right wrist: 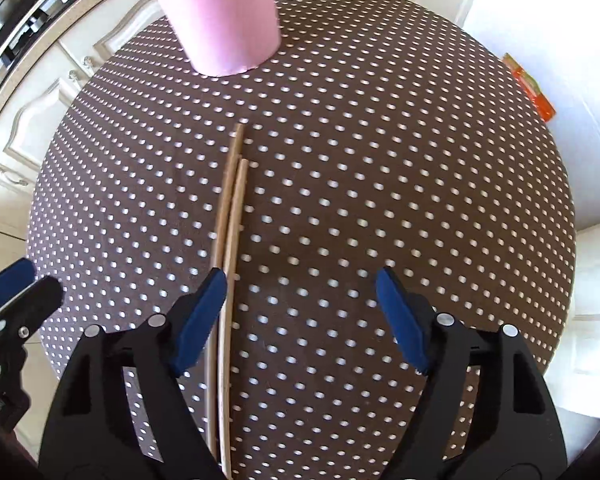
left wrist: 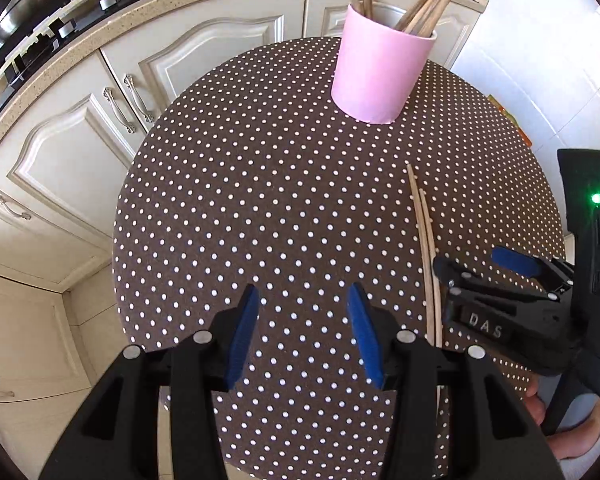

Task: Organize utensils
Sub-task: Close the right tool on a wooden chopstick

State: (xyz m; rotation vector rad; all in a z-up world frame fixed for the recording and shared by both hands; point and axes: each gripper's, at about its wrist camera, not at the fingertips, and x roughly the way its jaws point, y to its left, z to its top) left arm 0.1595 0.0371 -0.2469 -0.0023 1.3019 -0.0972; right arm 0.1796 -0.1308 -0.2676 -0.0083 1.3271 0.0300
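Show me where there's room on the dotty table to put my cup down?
Lots of bare room on the tablecloth, between the pink cup and the left gripper. There's another bare patch on the far side of the chopsticks, toward the right table edge. It's crowded near the chopsticks themselves, where the right gripper hangs with open jaws.

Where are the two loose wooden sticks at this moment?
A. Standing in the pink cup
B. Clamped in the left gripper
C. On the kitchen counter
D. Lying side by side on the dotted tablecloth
D: the two sticks lie flat side by side on the tablecloth, short of the pink cup, beside the right gripper.
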